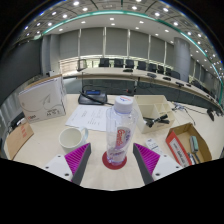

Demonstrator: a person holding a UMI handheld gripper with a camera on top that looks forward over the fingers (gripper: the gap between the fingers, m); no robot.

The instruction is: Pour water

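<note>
A clear plastic bottle (121, 125) with a white cap and a red-printed label stands upright on a round red coaster (114, 161) on the pale table (50, 155). My gripper (112, 162) is open. Its magenta pads (79, 157) flank the bottle's base, with a gap at each side. A white cup (71, 138) with a pink inside sits on the table to the left of the bottle, just beyond the left finger.
Papers (86, 118) lie behind the bottle. A white box (42, 98) and a brown box (17, 139) stand at the left. At the right are an open cardboard box (190, 146), a white container (155, 107) and a black object (158, 122). Desks and chairs fill the room behind.
</note>
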